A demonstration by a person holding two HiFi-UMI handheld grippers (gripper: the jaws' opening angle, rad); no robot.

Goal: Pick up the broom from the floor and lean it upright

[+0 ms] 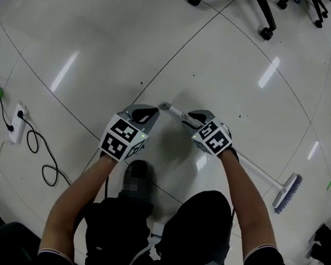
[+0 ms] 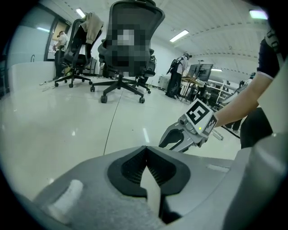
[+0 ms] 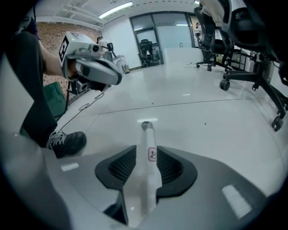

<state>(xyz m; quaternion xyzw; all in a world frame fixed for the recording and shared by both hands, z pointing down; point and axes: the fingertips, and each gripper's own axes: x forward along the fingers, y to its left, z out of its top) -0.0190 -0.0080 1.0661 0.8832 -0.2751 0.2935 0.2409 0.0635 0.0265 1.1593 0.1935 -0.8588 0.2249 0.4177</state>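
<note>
Your knees (image 1: pixel 197 217) are bent low so both tools reach the floor (image 1: pixel 93 39); your left hand-held gripper (image 1: pixel 147 114), jaws tip to tip and empty, hangs just beside the free end of the broom (image 1: pixel 255 169), likely to steady it. Your right hand-held gripper (image 1: pixel 190 118) stands partly open astride the white handle (image 3: pixel 148 134) near that end, pads not yet pinching, and the bristle head (image 1: pixel 287 193) lies on the floor further right, so the lift would pivot there

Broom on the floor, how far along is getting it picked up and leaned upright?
Done: nothing yet; the white-handled, blue-bristled broom lies flat on the glossy white floor. In hand: the right tool straddles the handle's end, not visibly clamped; the left tool is shut, empty. Left: grip, lift, lean it upright.
</note>
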